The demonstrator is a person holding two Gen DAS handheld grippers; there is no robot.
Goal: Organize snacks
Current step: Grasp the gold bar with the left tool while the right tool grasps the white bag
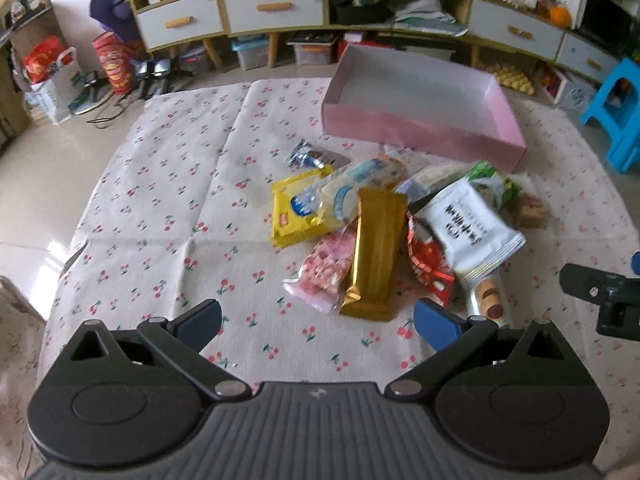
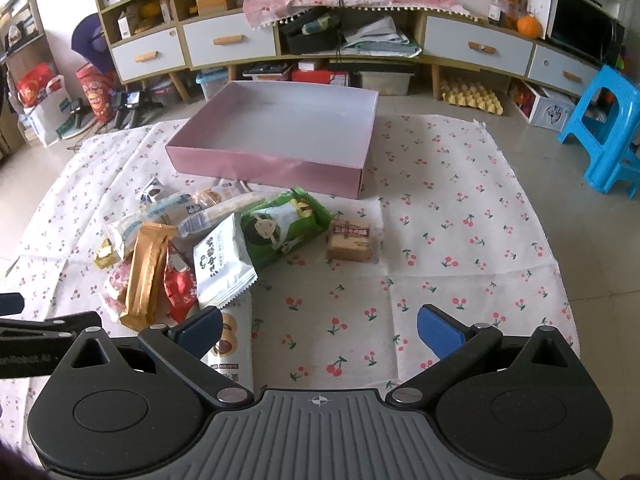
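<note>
Both grippers hang above the near edge of a cherry-print cloth (image 2: 460, 216) spread on the floor. The left gripper (image 1: 318, 322) has its jaws spread wide with nothing between them, and the right gripper (image 2: 320, 326) is likewise wide apart and empty.

A shallow pink box (image 2: 264, 162) with a white inside sits toward the far edge of the cloth and holds nothing. The snacks lie in a loose heap just in front of it, around the cloth's middle. A gold bar wrapper (image 1: 374, 256) lies on top, partly over a pink packet (image 1: 326, 270) and next to a red packet (image 1: 430, 264). A yellow packet (image 1: 292, 216) lies on the heap's left side, partly under a clear blue-and-white packet (image 1: 352, 188).

A white packet (image 2: 222, 262) carries a column of dark Chinese characters, too blurred to read. Overlapping its far side is a green packet (image 2: 286, 226) showing a cartoon figure. A small brown block (image 2: 350, 240) in clear wrap lies apart to the right; its label has Chinese characters, not legible. A long biscuit packet (image 2: 232, 344) reaches the near edge under the right gripper's left finger.

Part of the words "onRobot.AI" shows on the left gripper's body in the right wrist view.
</note>
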